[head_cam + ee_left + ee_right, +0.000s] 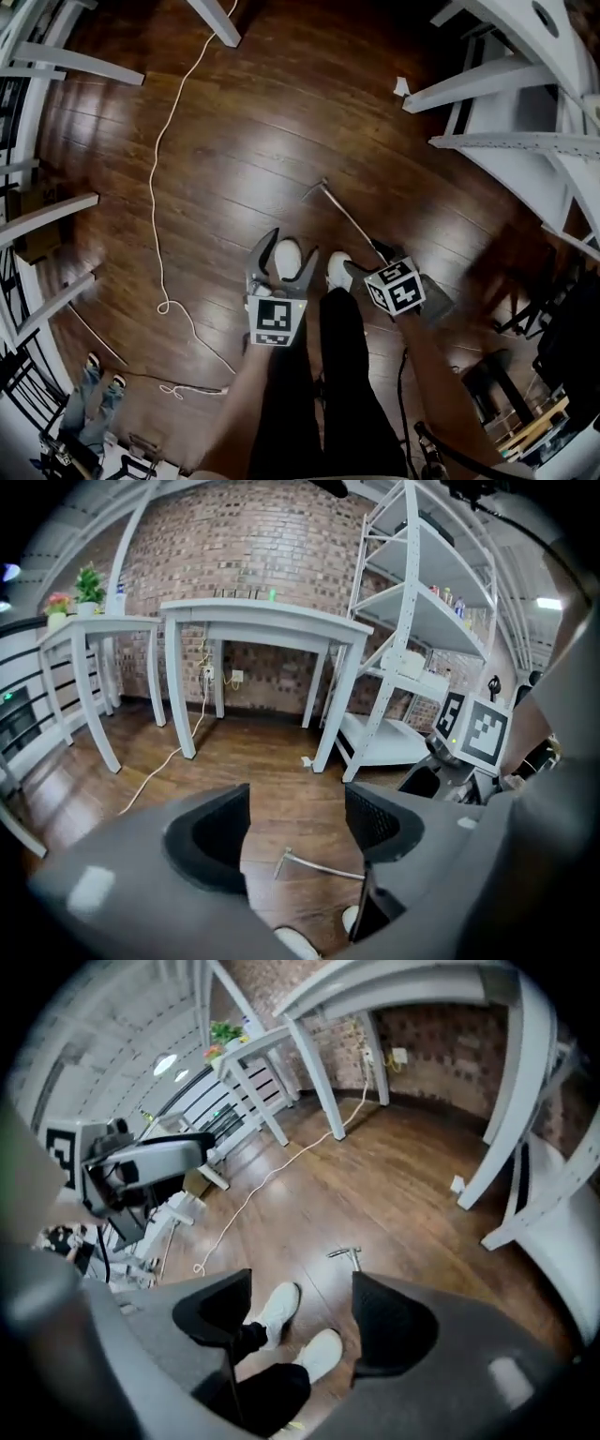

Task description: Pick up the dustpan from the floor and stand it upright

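A white cord (155, 159) runs down the left side of the brown floor (244, 141). Low in the middle, the left tongs (293, 246) are spread apart and hold nothing, over two white shoes (337, 272). Just right of the middle, the dustpan (342, 211) lies flat on the floor. Only its thin handle shows. The right tongs (366, 260), by its lower end, are spread apart and empty too.

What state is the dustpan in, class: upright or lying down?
Lying down: the dustpan handle stretches flat along the wooden floor, just ahead of the person's shoes.
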The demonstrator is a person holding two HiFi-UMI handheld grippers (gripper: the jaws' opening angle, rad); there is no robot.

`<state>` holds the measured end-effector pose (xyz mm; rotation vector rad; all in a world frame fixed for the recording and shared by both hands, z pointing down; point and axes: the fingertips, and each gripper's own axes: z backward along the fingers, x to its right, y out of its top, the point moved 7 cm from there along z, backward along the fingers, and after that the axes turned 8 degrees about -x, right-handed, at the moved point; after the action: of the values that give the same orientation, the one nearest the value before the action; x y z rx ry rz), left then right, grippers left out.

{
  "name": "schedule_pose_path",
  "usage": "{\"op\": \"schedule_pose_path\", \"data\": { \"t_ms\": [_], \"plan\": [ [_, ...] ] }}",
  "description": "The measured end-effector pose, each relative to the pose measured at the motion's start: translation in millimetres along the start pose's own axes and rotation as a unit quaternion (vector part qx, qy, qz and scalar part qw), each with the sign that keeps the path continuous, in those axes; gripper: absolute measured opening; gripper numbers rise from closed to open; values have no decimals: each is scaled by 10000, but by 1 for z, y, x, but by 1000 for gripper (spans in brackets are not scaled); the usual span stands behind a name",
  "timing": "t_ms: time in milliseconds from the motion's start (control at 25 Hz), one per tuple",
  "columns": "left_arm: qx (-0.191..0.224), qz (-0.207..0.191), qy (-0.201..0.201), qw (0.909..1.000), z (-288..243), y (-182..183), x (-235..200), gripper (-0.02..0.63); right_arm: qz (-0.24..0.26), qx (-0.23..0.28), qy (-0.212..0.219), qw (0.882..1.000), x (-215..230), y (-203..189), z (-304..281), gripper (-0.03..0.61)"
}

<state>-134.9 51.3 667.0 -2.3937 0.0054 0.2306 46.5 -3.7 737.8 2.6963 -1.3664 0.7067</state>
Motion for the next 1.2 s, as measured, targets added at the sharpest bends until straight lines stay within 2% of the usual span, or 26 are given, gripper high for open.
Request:
{"op": "schedule_pose_path", "data": {
  "t_ms": [80,120,280,560,680,840,880,960,1000,1080,1200],
  "plan": [
    [-135,46,-50,9999,-29,-21,-10,308,-308,72,235,9992,18,4,-41,324],
    [-194,49,-102,9997,-42,-32,-16,308,-283,65,255,9993,26,7,-62,324],
    [-543,103,-283,9981,-84,-91,-44,311,357,-370,-82,9986,39,10,-151,324],
    [-1382,364,-674,9874,-158,-200,-55,323,677,-751,-442,9939,87,1,-269,324],
    [-1520,500,-712,9845,-178,-231,-59,324,793,-759,-616,9920,109,8,-307,324],
    [-1651,559,-903,9805,-201,-256,-61,333,985,-644,-763,9901,134,37,-349,324],
    [-1696,541,-966,9793,-203,-261,-59,333,1069,-645,-798,9890,136,42,-357,310],
    [-1749,547,-1019,9778,-207,-269,-58,333,1256,-776,-934,9846,137,50,-371,206],
    [-1748,594,-997,9777,-209,-272,-60,333,1347,-882,-1070,9811,138,52,-376,204],
    [-1700,759,-893,9785,-213,-273,-68,333,1467,-979,-1437,9738,143,55,-381,82],
    [-1579,905,-709,9807,-212,-264,-83,333,1552,-976,-1628,9695,143,56,-383,83]
  ]
}}
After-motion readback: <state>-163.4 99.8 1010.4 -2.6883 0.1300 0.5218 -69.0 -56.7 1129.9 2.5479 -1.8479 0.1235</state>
